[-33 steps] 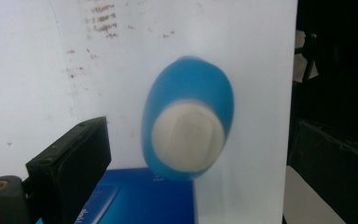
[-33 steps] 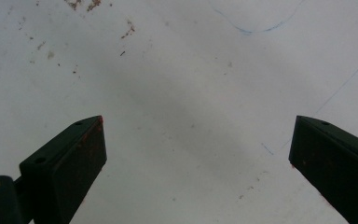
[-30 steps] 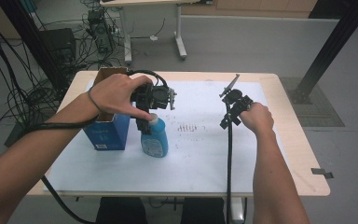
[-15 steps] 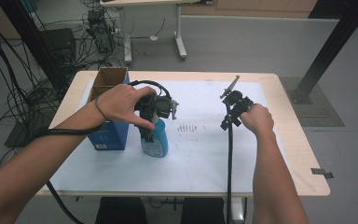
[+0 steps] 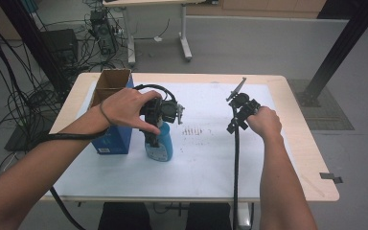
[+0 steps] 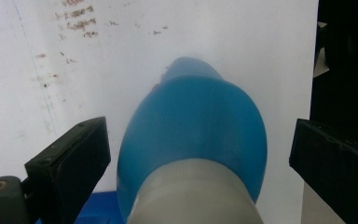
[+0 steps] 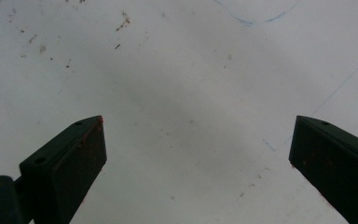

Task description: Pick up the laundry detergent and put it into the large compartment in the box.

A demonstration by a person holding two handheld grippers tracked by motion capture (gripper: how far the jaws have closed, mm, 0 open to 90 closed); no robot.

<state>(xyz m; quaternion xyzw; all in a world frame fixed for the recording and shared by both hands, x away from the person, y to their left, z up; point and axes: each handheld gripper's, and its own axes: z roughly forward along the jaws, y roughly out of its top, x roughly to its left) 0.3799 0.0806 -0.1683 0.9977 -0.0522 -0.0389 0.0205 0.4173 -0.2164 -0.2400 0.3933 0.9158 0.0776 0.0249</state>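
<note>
Between left gripper (image 6: 186, 154) jaws, spread wide: blue plastic bottle w/ grey cap (image 6: 191, 140), not yet clamped. Center on neck, then close evenly. Right gripper (image 7: 196, 154) released, idle.

Blue bottle (image 5: 160, 143): translucent blue plastic body, rounded shoulders, pale grey cap (image 6: 196, 196). Standing upright on the white-covered tabletop (image 5: 211, 158), left of centre, just beside a blue cardboard box (image 5: 112, 141). Cap end points toward the left gripper view's camera.
</note>
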